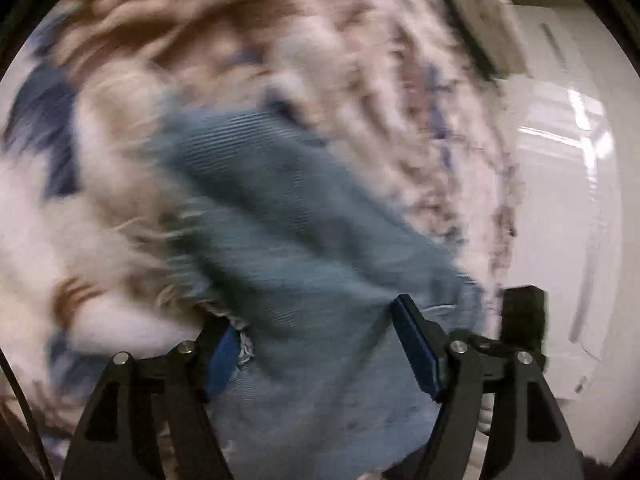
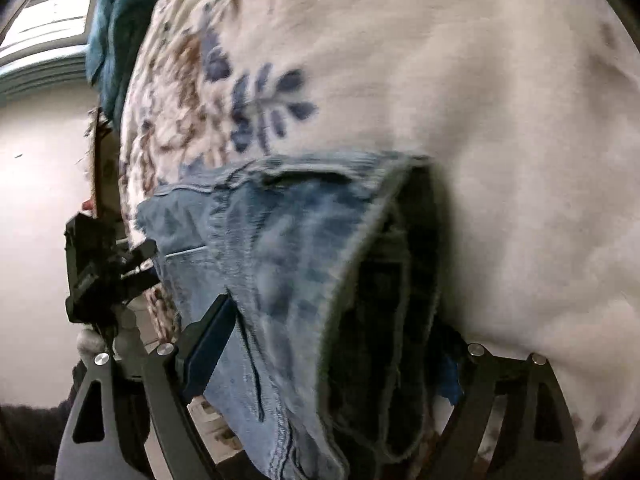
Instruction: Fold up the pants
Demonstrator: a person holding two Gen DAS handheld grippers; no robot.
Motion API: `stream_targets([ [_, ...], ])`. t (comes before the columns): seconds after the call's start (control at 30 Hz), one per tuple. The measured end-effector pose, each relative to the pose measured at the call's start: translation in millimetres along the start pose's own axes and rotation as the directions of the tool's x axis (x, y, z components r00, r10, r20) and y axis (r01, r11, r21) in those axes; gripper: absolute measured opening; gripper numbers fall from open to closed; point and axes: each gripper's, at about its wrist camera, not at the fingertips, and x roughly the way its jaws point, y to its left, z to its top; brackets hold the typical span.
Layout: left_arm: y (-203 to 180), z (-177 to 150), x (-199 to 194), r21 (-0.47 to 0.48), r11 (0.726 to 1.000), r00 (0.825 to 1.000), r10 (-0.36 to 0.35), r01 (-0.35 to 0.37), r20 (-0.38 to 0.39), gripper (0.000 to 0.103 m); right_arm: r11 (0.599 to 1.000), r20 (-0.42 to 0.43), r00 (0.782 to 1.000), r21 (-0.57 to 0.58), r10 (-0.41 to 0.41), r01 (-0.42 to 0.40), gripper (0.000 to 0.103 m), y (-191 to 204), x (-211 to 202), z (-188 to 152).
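Note:
The pants are light blue denim with a frayed hem. In the left wrist view the denim hangs between the fingers of my left gripper, which is closed on a thick bunch of it over a floral bedspread; the frame is motion-blurred. In the right wrist view the denim drapes over and between the fingers of my right gripper, which grips it; the right finger is hidden under the cloth. The other gripper shows at the left beside the pants.
A white bedspread with blue and brown flowers fills the background. A teal cloth lies at its far edge. A pale floor and white furniture lie off the bed's side.

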Motion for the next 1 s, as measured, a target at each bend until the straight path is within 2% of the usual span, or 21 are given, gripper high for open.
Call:
stream_targets([
  [0.1,-8.3,5.0,5.8,0.061,0.998,1.000,0.025,-0.025,0.005,0.070,0.995,-0.006,0.996,-0.030,0.094,-0.094,0.089,9.4,-2.2,-0.1],
  [0.23,6.8,21.1,23.5,0.009,1.000,1.000,0.003,-0.003,-0.018,0.070,0.998,-0.020,0.998,-0.025,0.060,-0.061,0.081,0.3,5.8,8.8],
  [0.37,-8.5,19.7,16.0,0.045,0.999,1.000,-0.009,0.009,-0.007,0.070,1.000,0.000,1.000,-0.016,0.018,-0.018,0.081,4.4,13.9,18.8],
  [0.4,-16.8,16.5,9.1,0.069,0.997,0.999,-0.037,0.036,0.009,0.070,0.999,0.013,1.000,-0.032,0.027,-0.026,0.081,11.5,12.6,18.0],
  [0.5,-33.6,12.9,0.8,0.121,0.991,0.998,-0.062,0.058,0.027,0.070,0.990,0.016,0.997,-0.120,0.071,-0.069,0.081,31.0,7.0,12.4],
  [0.6,-25.0,19.0,12.1,0.120,0.992,0.999,-0.033,0.030,0.016,0.070,0.980,-0.008,0.992,-0.159,0.123,-0.122,0.080,36.0,4.2,8.9],
  [0.63,-17.1,23.6,20.7,0.100,0.995,1.000,-0.021,0.021,-0.001,0.070,0.982,-0.004,0.995,-0.159,0.100,-0.099,0.080,33.4,3.8,9.2],
  [0.67,-10.5,27.7,27.8,0.083,0.996,1.000,-0.018,0.019,-0.019,0.070,0.990,0.013,1.000,-0.140,0.026,-0.024,0.080,27.1,7.1,15.1],
  [0.7,-6.8,30.5,31.9,0.071,0.997,0.999,-0.027,0.029,-0.026,0.070,0.993,0.018,1.000,-0.122,-0.006,0.008,0.080,23.0,10.3,18.8],
  [0.8,-9.9,34.8,31.4,0.066,0.997,0.999,-0.028,0.030,-0.023,0.069,0.996,0.015,1.000,-0.084,-0.013,0.015,0.080,16.8,22.1,24.2],
  [0.83,-12.7,34.6,29.5,0.074,0.997,1.000,-0.017,0.018,-0.018,0.062,0.995,0.022,0.999,-0.095,-0.028,0.030,0.077,21.2,23.5,24.8],
  [0.87,-16.8,33.3,26.8,0.094,0.995,1.000,0.026,-0.024,-0.017,0.051,0.992,0.038,0.998,-0.107,-0.058,0.062,0.064,25.4,21.4,23.7],
  [0.9,-20.8,31.7,24.7,0.110,0.993,0.999,0.039,-0.037,-0.014,0.046,0.990,0.057,0.995,-0.108,-0.087,0.093,0.052,27.8,19.3,21.5],
  [1.0,-30.7,25.0,17.3,0.141,0.988,0.998,0.068,-0.067,-0.005,0.034,0.990,0.102,0.992,-0.114,-0.070,0.081,0.035,38.1,11.5,10.5],
])
